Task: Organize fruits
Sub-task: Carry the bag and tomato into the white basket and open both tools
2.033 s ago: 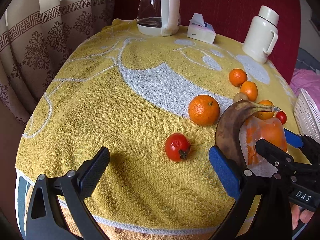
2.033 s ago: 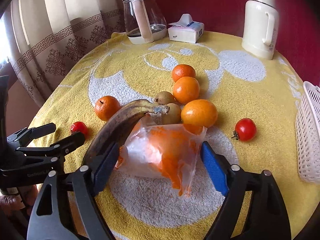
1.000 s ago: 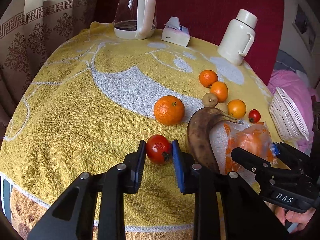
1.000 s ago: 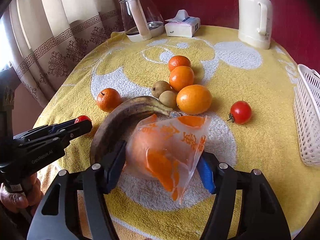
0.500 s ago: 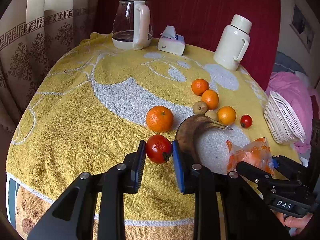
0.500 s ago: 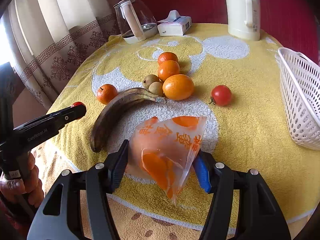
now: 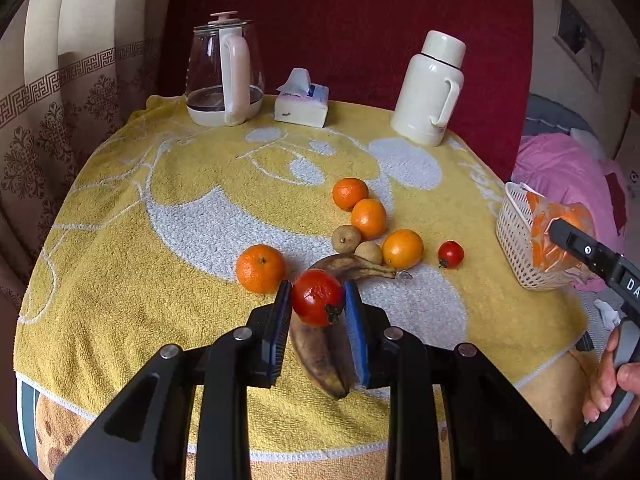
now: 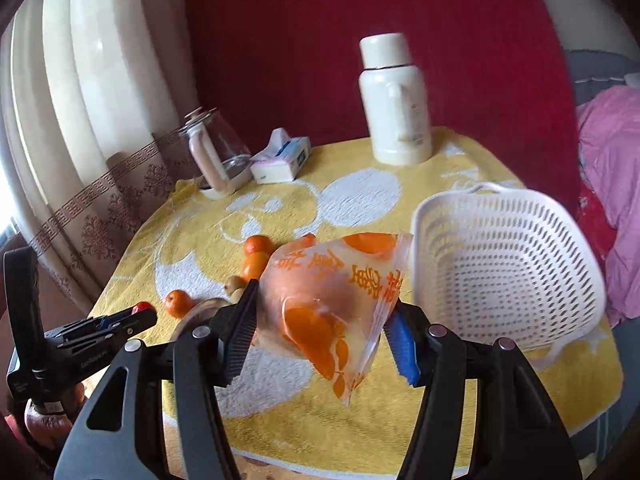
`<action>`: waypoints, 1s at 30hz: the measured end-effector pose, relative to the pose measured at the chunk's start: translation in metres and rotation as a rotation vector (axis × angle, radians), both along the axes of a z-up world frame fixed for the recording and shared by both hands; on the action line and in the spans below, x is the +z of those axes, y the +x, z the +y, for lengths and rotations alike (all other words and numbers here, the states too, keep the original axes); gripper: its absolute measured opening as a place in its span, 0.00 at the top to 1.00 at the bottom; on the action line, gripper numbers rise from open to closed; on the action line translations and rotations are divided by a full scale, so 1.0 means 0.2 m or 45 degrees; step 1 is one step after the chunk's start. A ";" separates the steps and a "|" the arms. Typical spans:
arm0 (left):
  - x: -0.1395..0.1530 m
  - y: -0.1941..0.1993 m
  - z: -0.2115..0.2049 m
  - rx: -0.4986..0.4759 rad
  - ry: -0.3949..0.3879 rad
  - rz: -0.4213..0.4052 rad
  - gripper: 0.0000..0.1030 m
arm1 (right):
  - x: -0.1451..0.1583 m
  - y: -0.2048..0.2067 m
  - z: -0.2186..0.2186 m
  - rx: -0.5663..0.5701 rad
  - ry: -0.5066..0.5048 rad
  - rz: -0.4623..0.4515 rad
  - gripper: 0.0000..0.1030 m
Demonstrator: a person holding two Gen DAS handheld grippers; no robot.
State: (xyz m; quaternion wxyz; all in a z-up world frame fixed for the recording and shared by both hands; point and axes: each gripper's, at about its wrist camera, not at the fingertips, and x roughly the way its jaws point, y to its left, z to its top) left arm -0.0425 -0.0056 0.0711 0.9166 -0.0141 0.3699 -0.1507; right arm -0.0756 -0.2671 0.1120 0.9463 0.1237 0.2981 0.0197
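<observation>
My left gripper (image 7: 318, 304) is shut on a red tomato (image 7: 317, 298) and holds it above a brown banana (image 7: 320, 340) on the yellow towel (image 7: 160, 200). My right gripper (image 8: 324, 320) is shut on a clear bag printed with oranges (image 8: 332, 300), lifted just left of the white basket (image 8: 512, 256); the same bag (image 7: 556, 232) shows at the right edge of the left wrist view, in front of the basket (image 7: 516, 240). Several oranges (image 7: 368, 216), a lone orange (image 7: 260, 268), two small brown fruits (image 7: 346, 238) and a second tomato (image 7: 451, 254) lie on the towel.
At the back stand a glass kettle (image 7: 224, 76), a tissue pack (image 7: 302, 102) and a white thermos (image 7: 430, 88). A red wall is behind, a curtain (image 7: 60, 100) to the left, pink bedding (image 7: 568, 172) to the right. A hand (image 7: 612, 380) grips the right tool.
The left gripper closed on the tomato and lifted it off the towel. The right gripper raised the bag and swung it right, up to the white basket.
</observation>
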 end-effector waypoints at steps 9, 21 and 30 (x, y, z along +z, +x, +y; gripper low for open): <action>0.06 0.01 -0.19 -0.104 0.014 -0.021 0.74 | -0.02 -0.01 -0.42 -0.259 -0.027 0.014 0.41; 0.13 0.01 -0.54 -0.295 0.019 -0.022 0.74 | -0.05 -0.09 -0.62 -0.321 0.002 -0.015 0.41; 0.17 0.00 -0.93 -0.527 -0.021 0.004 0.74 | -0.06 -0.17 -0.69 -0.334 0.038 -0.028 0.40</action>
